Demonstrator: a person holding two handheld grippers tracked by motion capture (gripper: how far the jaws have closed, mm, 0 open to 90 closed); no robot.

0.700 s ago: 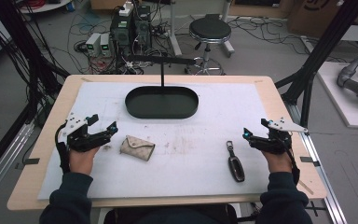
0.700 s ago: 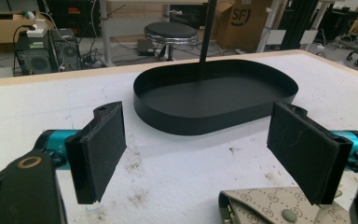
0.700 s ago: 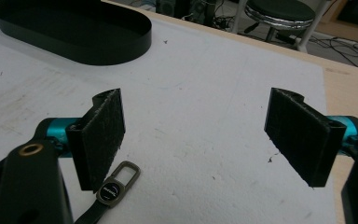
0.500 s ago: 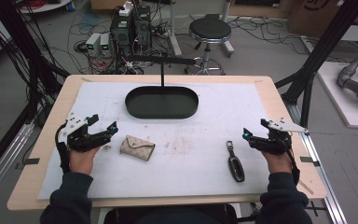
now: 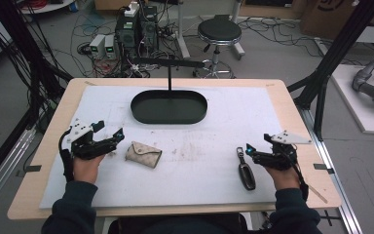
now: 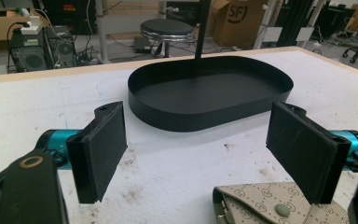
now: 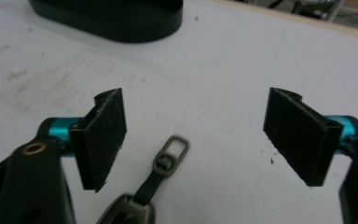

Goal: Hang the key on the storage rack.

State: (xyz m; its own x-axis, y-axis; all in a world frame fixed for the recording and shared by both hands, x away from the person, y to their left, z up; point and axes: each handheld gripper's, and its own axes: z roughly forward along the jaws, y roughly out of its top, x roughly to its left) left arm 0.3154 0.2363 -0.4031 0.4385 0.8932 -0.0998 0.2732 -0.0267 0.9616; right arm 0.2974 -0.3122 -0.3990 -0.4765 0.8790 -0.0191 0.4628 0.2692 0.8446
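Where your left gripper rests low over the white mat, its jaws stand spread wide with nothing between them. Item: beige monogrammed pouch, snap flap up, lying flat on the mat just below and inboard of the right-hand jaw in the left gripper view; whether pad and pouch touch cannot be told. In the high view the pouch lies just beside the tips of your left gripper, on their inner side.

Item: your right gripper, jaws likewise released and wide apart, empty. Between them, low in the right gripper view, the metal loop of a dark key fob lies on the mat, nearer the left-hand jaw, touching neither pad. In the high view the key fob lies lengthwise, loop end away from you, just inboard of your right gripper.

Item: black oval tray, shallow wall, empty, at the far middle of the mat, well apart from both grippers. A thin black post with a crossbar rises at its far rim.

Item: wooden table, edge showing around the mat. Your forearms in dark sleeves enter from the near edge.

Beyond the table: a round stool, computer boxes and loose cables on the floor.
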